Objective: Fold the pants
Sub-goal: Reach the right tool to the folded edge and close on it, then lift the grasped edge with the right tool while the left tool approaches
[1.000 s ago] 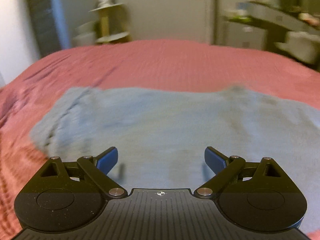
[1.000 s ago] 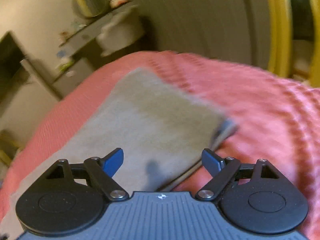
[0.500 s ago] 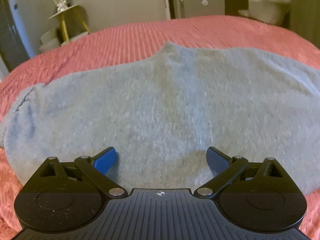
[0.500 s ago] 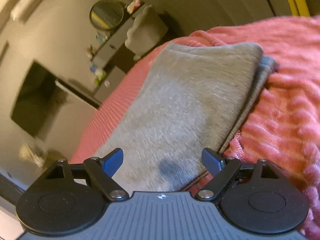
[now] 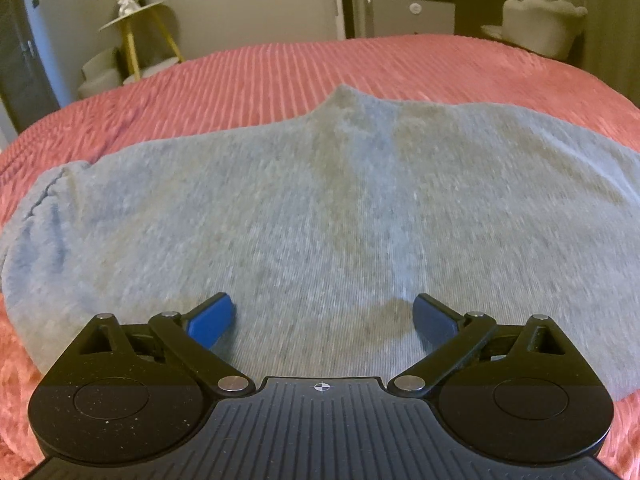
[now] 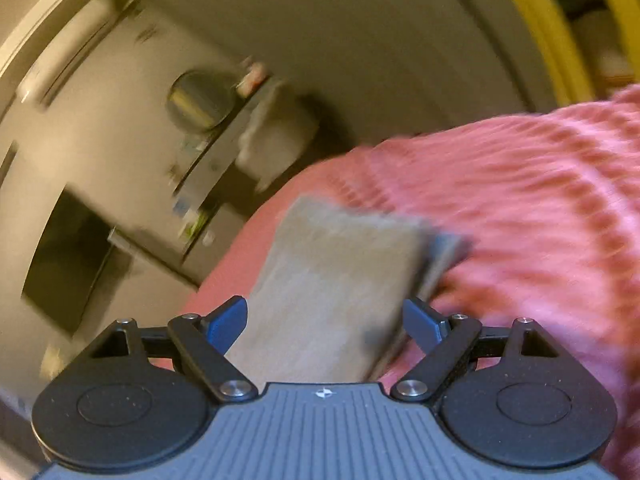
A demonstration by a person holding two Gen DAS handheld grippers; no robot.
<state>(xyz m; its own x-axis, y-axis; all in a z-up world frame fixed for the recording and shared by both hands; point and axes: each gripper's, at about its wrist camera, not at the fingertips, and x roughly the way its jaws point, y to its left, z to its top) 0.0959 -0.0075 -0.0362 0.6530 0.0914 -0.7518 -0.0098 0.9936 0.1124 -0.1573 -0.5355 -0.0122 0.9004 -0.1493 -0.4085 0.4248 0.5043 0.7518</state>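
Grey pants (image 5: pixel 320 208) lie spread flat on a red bedspread (image 5: pixel 280 76), with the gathered waistband at the left. My left gripper (image 5: pixel 322 316) is open and empty, low over the pants' near edge. In the right wrist view the pants' folded leg end (image 6: pixel 340 276) shows two stacked layers on the bedspread (image 6: pixel 540 208). My right gripper (image 6: pixel 324 322) is open and empty, just above that leg end. The right wrist view is blurred by motion.
A small yellow-legged side table (image 5: pixel 136 32) stands beyond the bed at the left. A cabinet (image 5: pixel 408 12) and a pale chair (image 5: pixel 540 24) stand at the back right. A shelf with a round mirror (image 6: pixel 200 100) is beyond the bed's edge in the right wrist view.
My left gripper came down close to the pants and now holds nearly still. My right gripper swung and lifted back, so the leg end looks smaller and farther. Both stayed open.
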